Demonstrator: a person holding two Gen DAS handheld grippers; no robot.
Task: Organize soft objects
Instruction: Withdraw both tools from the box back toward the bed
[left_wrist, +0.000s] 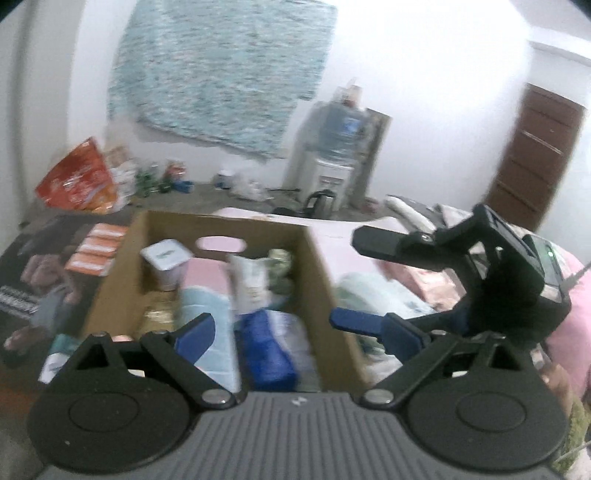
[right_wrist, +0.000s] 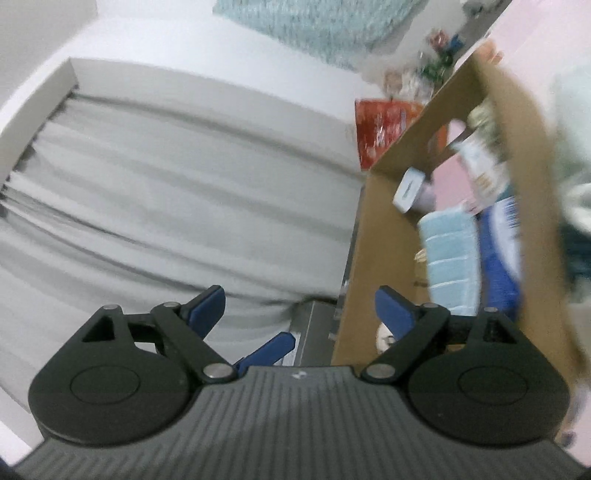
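Observation:
An open cardboard box (left_wrist: 122, 273) holds a folded light blue cloth (left_wrist: 201, 302), a blue and white soft pack (left_wrist: 266, 350), a white tub (left_wrist: 166, 258) and a white pouch (left_wrist: 247, 280). My left gripper (left_wrist: 275, 326) hangs open over the near end of the box, nothing between its fingers. To its right a black finger (left_wrist: 384, 245) of the other gripper shows beside the box. In the right wrist view, rolled sideways, my right gripper (right_wrist: 301, 306) is open and empty beside the box wall (right_wrist: 373, 266). The light blue cloth (right_wrist: 450, 258) and the blue pack (right_wrist: 502, 258) show inside.
A red snack bag (left_wrist: 77, 181) and orange packets (left_wrist: 96, 251) lie left of the box. A water dispenser (left_wrist: 332, 155) and a kettle (left_wrist: 319, 201) stand behind it. Pink bedding (left_wrist: 576, 295) and a brown door (left_wrist: 532, 162) are at the right. A grey curtain (right_wrist: 166, 184) fills the right wrist view.

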